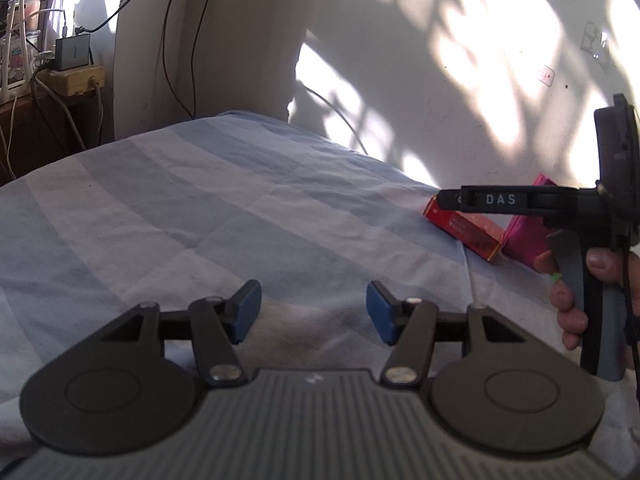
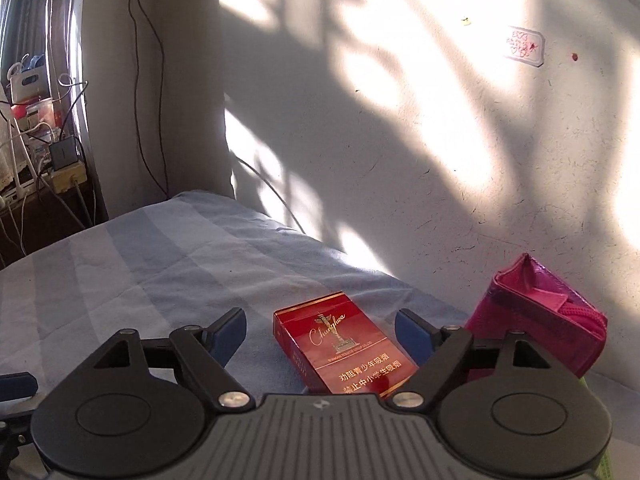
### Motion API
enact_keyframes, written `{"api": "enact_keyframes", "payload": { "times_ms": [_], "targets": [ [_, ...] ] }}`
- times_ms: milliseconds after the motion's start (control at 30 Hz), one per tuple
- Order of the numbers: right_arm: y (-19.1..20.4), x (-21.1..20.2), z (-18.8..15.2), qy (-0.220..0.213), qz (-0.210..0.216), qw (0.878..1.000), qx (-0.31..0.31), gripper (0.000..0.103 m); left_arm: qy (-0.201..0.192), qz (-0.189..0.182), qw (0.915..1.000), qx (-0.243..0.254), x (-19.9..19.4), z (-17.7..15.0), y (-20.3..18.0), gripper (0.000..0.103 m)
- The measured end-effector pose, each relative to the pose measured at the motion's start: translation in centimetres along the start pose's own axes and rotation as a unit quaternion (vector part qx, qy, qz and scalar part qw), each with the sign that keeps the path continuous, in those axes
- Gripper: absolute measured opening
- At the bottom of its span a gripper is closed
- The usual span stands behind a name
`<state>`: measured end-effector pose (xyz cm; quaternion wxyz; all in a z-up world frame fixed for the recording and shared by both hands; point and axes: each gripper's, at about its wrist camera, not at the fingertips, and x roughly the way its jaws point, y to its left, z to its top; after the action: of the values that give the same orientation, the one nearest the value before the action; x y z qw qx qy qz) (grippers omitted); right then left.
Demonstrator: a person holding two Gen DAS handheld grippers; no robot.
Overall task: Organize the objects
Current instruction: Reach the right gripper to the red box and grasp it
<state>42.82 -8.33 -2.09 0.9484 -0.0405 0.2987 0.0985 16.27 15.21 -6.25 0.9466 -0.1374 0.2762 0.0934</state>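
Red cigarette pack [image 2: 340, 350] near the bed's [image 2: 160, 264] far edge, between right gripper's [image 2: 320, 338] wide-apart jaws (light, crushable; take its long sides)

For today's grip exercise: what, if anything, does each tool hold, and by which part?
Nothing is held. The left tool is open over bare sheet. The right tool is open, its pads clear of the red cigarette pack lying between them.

Home bedroom: striped bedsheet [image 1: 208, 200], sunlit wall [image 2: 400, 140].
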Motion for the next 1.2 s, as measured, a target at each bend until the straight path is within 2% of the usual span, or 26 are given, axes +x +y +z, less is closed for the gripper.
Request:
{"api": "enact_keyframes", "payload": {
  "times_ms": [100, 167, 267, 367, 467, 567, 667, 733, 767, 800, 833, 933, 1000, 1200],
  "targets": [
    [-0.7, 1.9, -0.3, 0.048, -0.008, 0.999, 0.005, 0.076, 0.001, -0.002, 1.0, -0.001, 0.0, 0.0, 0.0, 0.06],
    [-1.0, 1.4, -1.0, 0.052, 0.006, 0.998, 0.032, 0.055, 0.003, -0.002, 1.0, -0.004, 0.1, 0.1, 0.1, 0.06],
    [-0.2, -1.6, -2.5, 0.036, 0.018, 0.998, 0.051, 0.055, 0.003, -0.003, 1.0, -0.008, 0.1, 0.1, 0.2, 0.061],
    [1.5, -6.5, -5.3, 0.034, 0.031, 0.998, 0.045, 0.055, 0.003, -0.006, 1.0, -0.004, 0.1, 0.0, 0.1, 0.062],
    [2.8, -13.2, -9.3, 0.037, 0.032, 0.998, 0.032, 0.055, 0.004, -0.014, 0.9999, 0.005, 0.2, 0.0, -0.1, 0.062],
    [3.4, -20.1, -13.9, 0.037, 0.0, 0.999, 0.028, 0.055, -0.001, -0.026, 0.9994, 0.022, -0.1, -0.2, -0.5, 0.062],
    [3.1, -25.5, -18.1, 0.033, -0.051, 0.997, 0.043, 0.055, -0.017, -0.044, 0.9972, 0.057, -0.8, -0.6, -1.8, 0.062],
    [3.0, -28.2, -20.6, 0.032, -0.079, 0.995, 0.052, 0.058, -0.016, -0.095, 0.9908, 0.095, -1.7, -1.3, -3.7, 0.062],
    [2.8, -29.2, -21.5, 0.033, -0.088, 0.994, 0.061, 0.066, -0.006, -0.129, 0.9863, 0.103, -2.4, -1.8, -4.7, 0.062],
    [2.6, -30.2, -22.5, 0.031, -0.095, 0.992, 0.071, 0.069, 0.003, -0.158, 0.9813, 0.11, -3.0, -2.3, -5.7, 0.062],
    [2.4, -31.0, -23.3, 0.029, -0.098, 0.992, 0.078, 0.071, 0.018, -0.201, 0.9709, 0.128, -4.4, -3.1, -7.4, 0.062],
    [2.5, -32.4, -24.5, 0.019, -0.102, 0.991, 0.088, 0.071, 0.075, -0.273, 0.949, 0.14, -7.4, -4.8, -10.9, 0.062],
    [2.4, -32.4, -24.6, 0.016, -0.104, 0.99, 0.089, 0.071, 0.115, -0.294, 0.9399, 0.131, -8.3, -5.5, -12.3, 0.062],
    [2.4, -31.6, -24.6, 0.006, -0.092, 0.992, 0.081, 0.072, 0.179, -0.294, 0.93, 0.128, -9.1, -7.8, -13.8, 0.062]
  ]
}}
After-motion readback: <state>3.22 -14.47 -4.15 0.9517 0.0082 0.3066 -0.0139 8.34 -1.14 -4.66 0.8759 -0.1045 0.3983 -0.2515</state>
